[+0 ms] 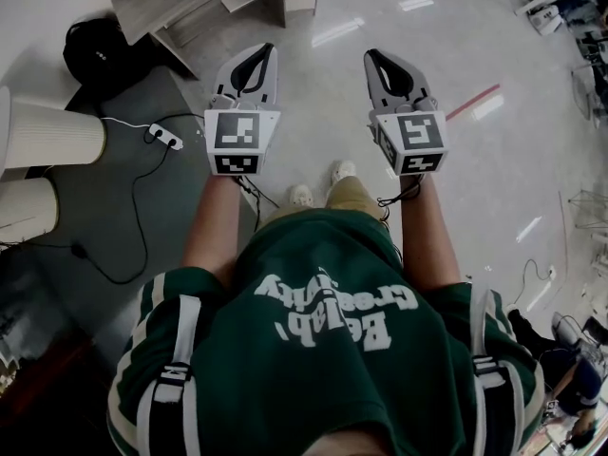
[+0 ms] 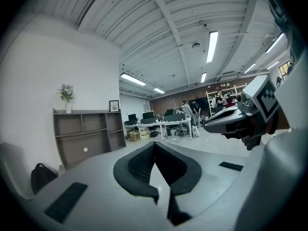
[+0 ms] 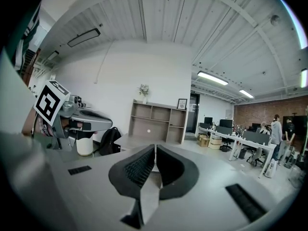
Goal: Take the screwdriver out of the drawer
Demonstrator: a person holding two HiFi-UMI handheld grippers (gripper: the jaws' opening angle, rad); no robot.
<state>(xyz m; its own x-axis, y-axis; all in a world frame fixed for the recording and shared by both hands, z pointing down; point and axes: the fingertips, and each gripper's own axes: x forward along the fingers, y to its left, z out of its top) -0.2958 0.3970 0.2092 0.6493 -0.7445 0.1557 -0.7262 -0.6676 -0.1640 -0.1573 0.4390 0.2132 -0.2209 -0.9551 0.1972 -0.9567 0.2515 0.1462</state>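
Head view | left gripper (image 1: pixel 267 49) jaws together, empty | right gripper (image 1: pixel 371 56) likewise | screwdriver, drawer – not visible, axis unknown | shelf unit (image 1: pixel 180 8) ahead-left, nearer left gripper – probable approach direction

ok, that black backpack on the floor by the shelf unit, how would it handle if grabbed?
Probably floppy: the backpack sits slumped and rounded, so it would likely sag from one grab point. Pushed, it would likely drag or fold rather than slide. Weight unclear; its contents are hidden.
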